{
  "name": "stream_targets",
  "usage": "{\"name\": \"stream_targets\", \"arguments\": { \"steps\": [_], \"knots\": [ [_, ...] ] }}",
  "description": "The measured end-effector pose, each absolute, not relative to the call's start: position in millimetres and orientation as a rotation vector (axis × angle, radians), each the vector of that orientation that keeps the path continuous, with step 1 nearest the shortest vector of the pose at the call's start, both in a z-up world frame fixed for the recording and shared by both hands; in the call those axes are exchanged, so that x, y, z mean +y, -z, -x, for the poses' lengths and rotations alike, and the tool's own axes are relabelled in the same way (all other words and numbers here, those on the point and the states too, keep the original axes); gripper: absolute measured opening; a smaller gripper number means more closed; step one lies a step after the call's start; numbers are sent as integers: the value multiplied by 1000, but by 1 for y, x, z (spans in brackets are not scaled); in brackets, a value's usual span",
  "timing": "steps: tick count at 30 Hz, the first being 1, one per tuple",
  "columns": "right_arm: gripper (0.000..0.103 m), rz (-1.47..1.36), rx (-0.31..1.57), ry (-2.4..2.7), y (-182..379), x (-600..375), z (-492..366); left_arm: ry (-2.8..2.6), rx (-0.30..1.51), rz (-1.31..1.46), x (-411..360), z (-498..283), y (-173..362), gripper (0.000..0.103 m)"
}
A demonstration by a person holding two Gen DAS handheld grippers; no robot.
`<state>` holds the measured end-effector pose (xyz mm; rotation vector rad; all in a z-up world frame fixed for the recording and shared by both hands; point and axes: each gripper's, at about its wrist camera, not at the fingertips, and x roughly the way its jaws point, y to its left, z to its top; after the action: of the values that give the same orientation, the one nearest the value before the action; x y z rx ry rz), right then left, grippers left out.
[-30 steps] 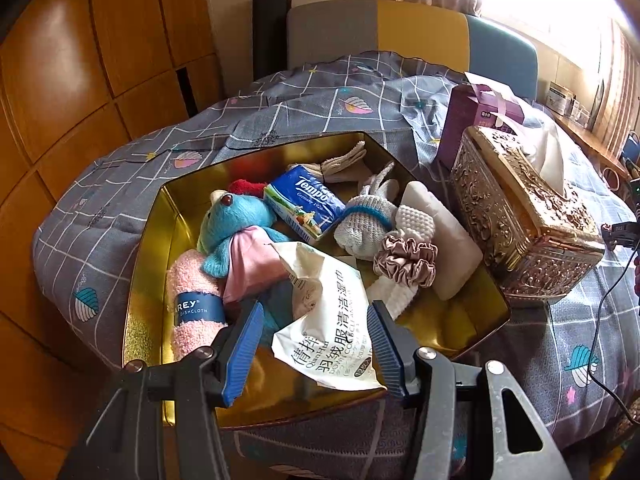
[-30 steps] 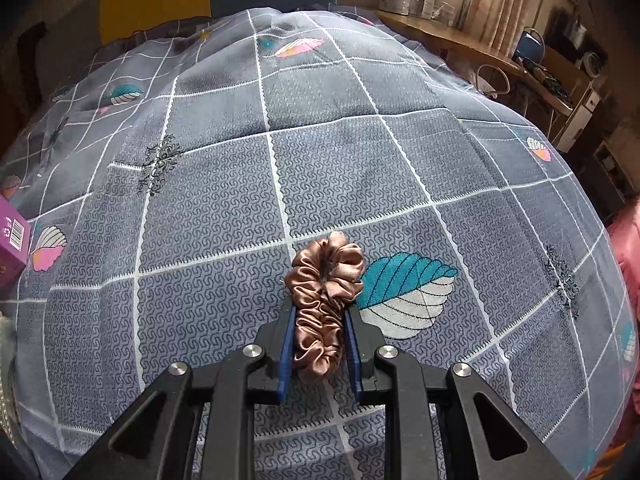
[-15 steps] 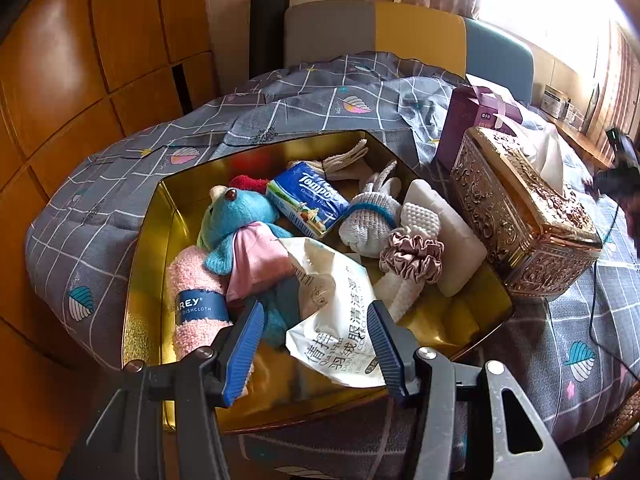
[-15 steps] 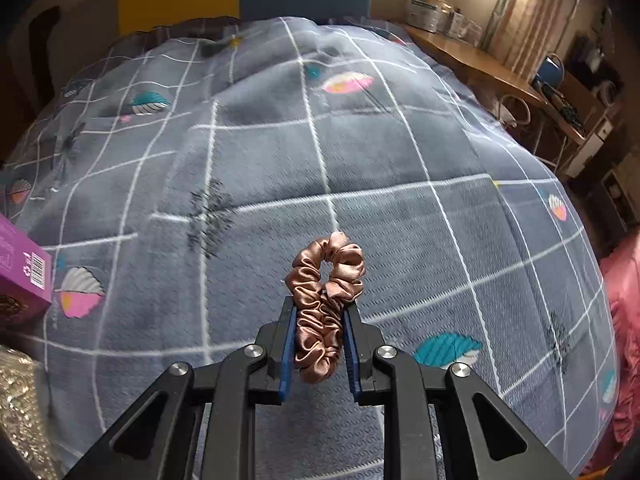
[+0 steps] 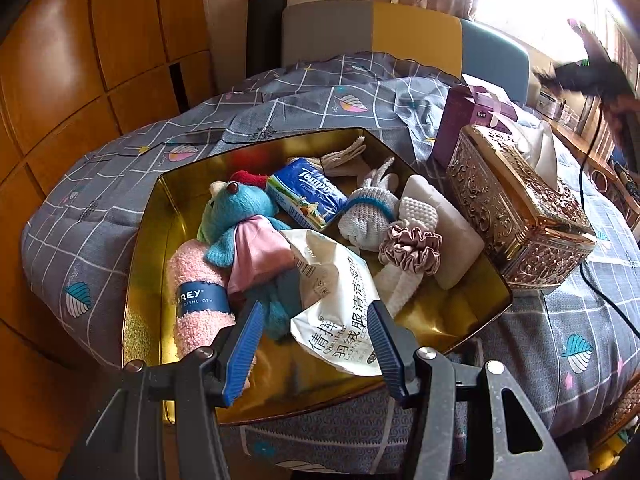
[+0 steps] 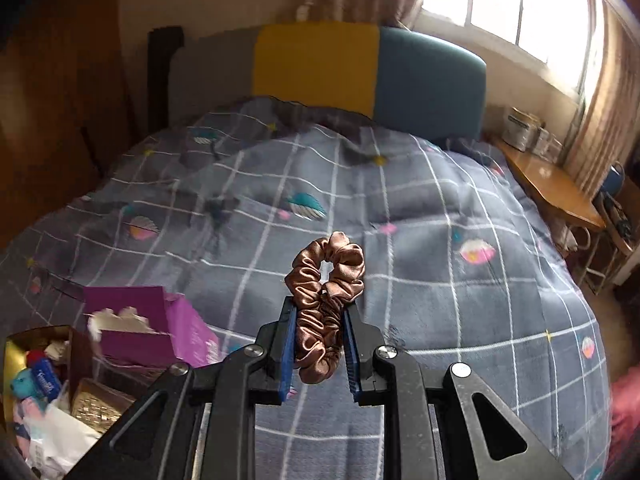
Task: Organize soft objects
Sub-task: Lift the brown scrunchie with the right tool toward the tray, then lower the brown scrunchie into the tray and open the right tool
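My right gripper (image 6: 319, 316) is shut on a brown satin scrunchie (image 6: 325, 280) and holds it in the air above the grey checked quilt (image 6: 420, 240). My left gripper (image 5: 316, 316) is open and empty, hovering over the near edge of a gold tin (image 5: 144, 264) on the bed. The tin holds a blue plush toy (image 5: 236, 212), a pink dishcloth roll (image 5: 198, 292), a white wipes packet (image 5: 340, 312), a Tempo tissue pack (image 5: 306, 194), a white knitted bunny (image 5: 370, 216) and a pale pink scrunchie (image 5: 410, 248). The tin also shows at the lower left of the right wrist view (image 6: 12, 356).
An ornate gold tissue box (image 5: 516, 208) stands right of the tin, with a purple carton (image 5: 468, 120) behind it; the carton also shows in the right wrist view (image 6: 160, 328). A black cable (image 5: 592, 280) crosses the quilt. A padded headboard (image 6: 320, 68) and a wooden side table (image 6: 552, 188) border the bed.
My right gripper has lifted the brown scrunchie off the quilt and swung up and to the left, bringing the tin and cartons into its view. The left gripper has stayed open over the tin.
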<state>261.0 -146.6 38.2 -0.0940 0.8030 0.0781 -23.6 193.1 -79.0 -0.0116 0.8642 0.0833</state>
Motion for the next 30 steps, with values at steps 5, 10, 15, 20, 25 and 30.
{"name": "stream_targets", "arguments": {
  "steps": [5, 10, 15, 20, 25, 30],
  "knots": [
    [21, 149, 732, -285, -66, -80, -240, -85, 857, 13, 195, 25, 78, 54],
    [21, 218, 734, -485, -68, -23, -203, -90, 853, 11, 196, 27, 77, 54],
    [21, 268, 772, -663, -50, 23, -164, -97, 844, 10, 198, 30, 75, 55],
    [21, 286, 822, -785, -19, 53, -134, -110, 838, 7, 202, 34, 73, 55],
    [21, 314, 875, -881, 12, 77, -104, -135, 838, 14, 209, 37, 73, 55],
    [21, 337, 922, -975, 36, 92, -78, -168, 835, 42, 223, 39, 72, 55]
  ]
}}
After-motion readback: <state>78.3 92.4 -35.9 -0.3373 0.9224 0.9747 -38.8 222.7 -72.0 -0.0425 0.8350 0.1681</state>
